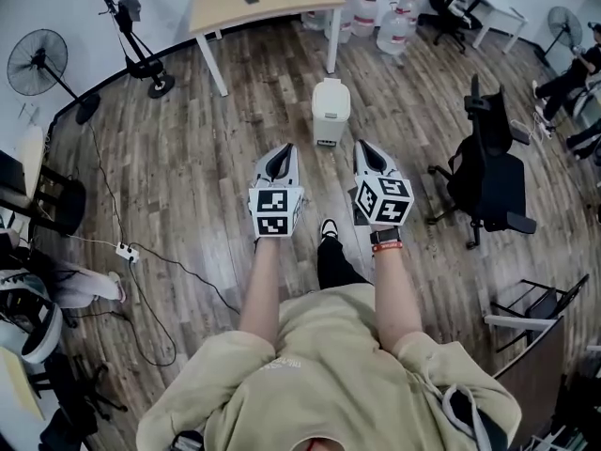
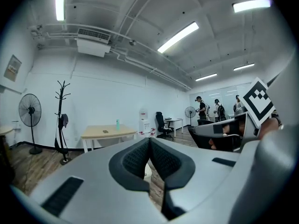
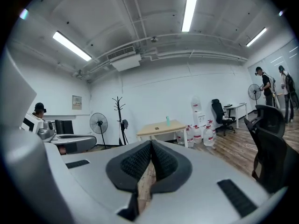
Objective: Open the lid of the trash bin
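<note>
A small white trash bin [image 1: 330, 111] with its lid down stands on the wood floor ahead of me, by the leg of a light wooden table [image 1: 263, 3]. My left gripper [image 1: 279, 158] and right gripper [image 1: 370, 153] hover side by side just short of the bin, clear of it. Both are shut with nothing held, and their dark pads meet at the tips. In the left gripper view a sliver of the white bin [image 2: 145, 171] shows below the pads [image 2: 136, 158]. The right gripper view shows only floor between its pads [image 3: 164, 163].
A black office chair [image 1: 490, 172] stands to the right, and water jugs [image 1: 392, 28] sit beyond the table. At the left are a standing fan [image 1: 39, 66], a coat rack [image 1: 131, 36] and a power strip with cables [image 1: 127, 251]. People stand far off [image 2: 202, 110].
</note>
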`<move>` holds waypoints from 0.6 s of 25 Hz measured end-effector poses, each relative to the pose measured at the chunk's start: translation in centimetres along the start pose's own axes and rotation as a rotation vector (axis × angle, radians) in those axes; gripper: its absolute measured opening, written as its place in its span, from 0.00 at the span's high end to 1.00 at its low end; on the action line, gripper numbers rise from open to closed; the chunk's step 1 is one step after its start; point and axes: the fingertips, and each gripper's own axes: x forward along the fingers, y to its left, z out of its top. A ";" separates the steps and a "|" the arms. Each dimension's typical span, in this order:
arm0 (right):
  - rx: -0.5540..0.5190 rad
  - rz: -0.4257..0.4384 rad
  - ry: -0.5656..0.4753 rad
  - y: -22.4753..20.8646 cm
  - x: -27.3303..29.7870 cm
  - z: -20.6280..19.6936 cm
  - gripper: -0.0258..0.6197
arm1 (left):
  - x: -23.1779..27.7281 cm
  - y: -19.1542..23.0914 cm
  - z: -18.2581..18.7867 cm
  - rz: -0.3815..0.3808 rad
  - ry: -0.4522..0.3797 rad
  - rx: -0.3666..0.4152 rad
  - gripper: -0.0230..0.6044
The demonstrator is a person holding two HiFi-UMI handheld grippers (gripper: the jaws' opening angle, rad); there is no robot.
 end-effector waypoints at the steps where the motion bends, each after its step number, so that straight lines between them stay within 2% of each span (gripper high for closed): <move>1: 0.007 0.000 0.003 -0.8 1.5 0.2 0.94 | 1.6 0.3 0.0 -0.001 0.006 0.004 0.93; 4: 0.038 -0.007 0.012 -3.2 6.0 1.0 0.94 | 6.5 1.8 0.4 0.015 0.027 0.027 0.93; 9: 0.073 -0.061 -0.003 -8.3 12.7 3.9 0.94 | 14.8 3.0 2.4 -0.010 0.010 0.002 0.93; 15: 0.056 -0.041 0.029 -12.9 20.1 5.4 0.94 | 23.7 3.4 3.3 -0.072 0.007 -0.078 0.93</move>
